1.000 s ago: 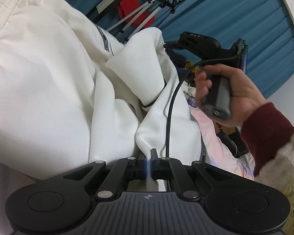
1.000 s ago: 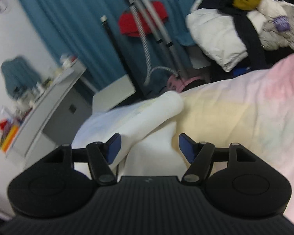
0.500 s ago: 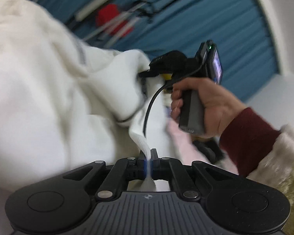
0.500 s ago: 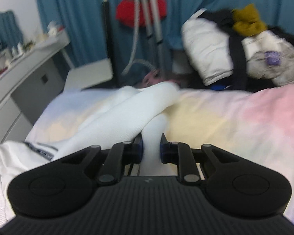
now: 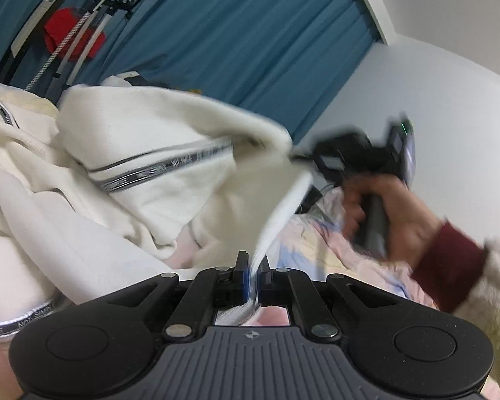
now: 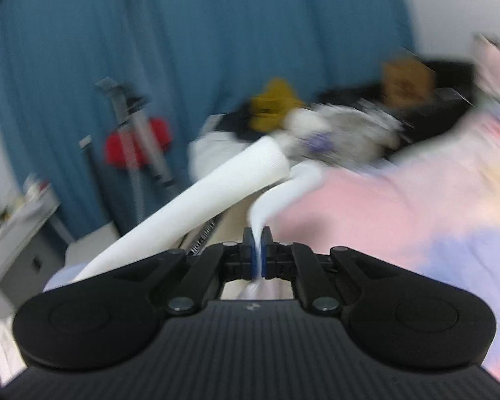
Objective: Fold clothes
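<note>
The left gripper [image 5: 252,268] sits at 6 o'clock in the left wrist view, its two black fingers pressed together on a thin ribbed edge of the white knit garment with a grey printed stripe [image 5: 143,153]. From the pinch the cloth rises toward 12 o'clock and spreads across the frame from 9 to 11 o'clock, bunched in loose folds over the pastel pink, blue and yellow bedsheet [image 5: 320,246]. At 3 o'clock the person's right hand [image 5: 383,213], in a dark red cuff, grips the handle of the right gripper [image 5: 303,158], whose tip meets the garment's far edge; this part is blurred. A blue pleated curtain [image 5: 233,26] fills 12 o'clock, with a red object on a metal stand [image 5: 71,33] at 11 o'clock.

In the right wrist view, the right gripper [image 6: 258,250] at 6 o'clock is clamped on a narrow strip of the same garment [image 6: 196,210], which runs as a rolled white tube toward 10 o'clock. The bedsheet [image 6: 400,216] lies from 2 to 4 o'clock. A blurred heap of dark, mustard and grey clothes [image 6: 316,120] sits at 1 o'clock.
</note>
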Available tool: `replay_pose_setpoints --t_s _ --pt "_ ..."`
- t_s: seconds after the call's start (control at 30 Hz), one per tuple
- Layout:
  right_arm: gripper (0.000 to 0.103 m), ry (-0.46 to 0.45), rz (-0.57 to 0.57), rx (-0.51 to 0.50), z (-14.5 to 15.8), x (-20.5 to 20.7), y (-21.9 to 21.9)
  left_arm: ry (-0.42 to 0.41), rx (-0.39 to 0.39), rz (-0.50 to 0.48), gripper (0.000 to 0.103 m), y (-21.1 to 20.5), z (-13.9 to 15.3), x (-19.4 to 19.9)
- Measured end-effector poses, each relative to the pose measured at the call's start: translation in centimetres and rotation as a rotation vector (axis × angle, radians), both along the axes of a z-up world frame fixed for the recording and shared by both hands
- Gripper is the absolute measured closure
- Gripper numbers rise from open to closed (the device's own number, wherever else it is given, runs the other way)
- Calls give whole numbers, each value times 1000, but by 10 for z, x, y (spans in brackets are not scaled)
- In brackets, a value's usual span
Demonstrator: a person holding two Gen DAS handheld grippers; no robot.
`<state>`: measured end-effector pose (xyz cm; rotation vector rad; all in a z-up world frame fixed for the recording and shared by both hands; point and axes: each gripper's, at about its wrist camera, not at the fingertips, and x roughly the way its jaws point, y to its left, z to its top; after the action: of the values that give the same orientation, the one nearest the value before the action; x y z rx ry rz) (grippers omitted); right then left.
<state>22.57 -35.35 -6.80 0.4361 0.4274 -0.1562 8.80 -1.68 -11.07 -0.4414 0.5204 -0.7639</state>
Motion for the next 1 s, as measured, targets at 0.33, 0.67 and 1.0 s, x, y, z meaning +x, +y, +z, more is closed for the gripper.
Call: replay_pose_setpoints --t_s 0.33,0.67,1.0 --pt "96 323 -66 348 -139 -90 -92 51 216 -19 97 -34 -33 -15" --pt "64 252 -98 447 -158 -76 -119 92 387 19 97 -48 -28 -29" --pt "52 116 -102 467 -195 -36 -181 111 396 6 97 -53 -32 -15"
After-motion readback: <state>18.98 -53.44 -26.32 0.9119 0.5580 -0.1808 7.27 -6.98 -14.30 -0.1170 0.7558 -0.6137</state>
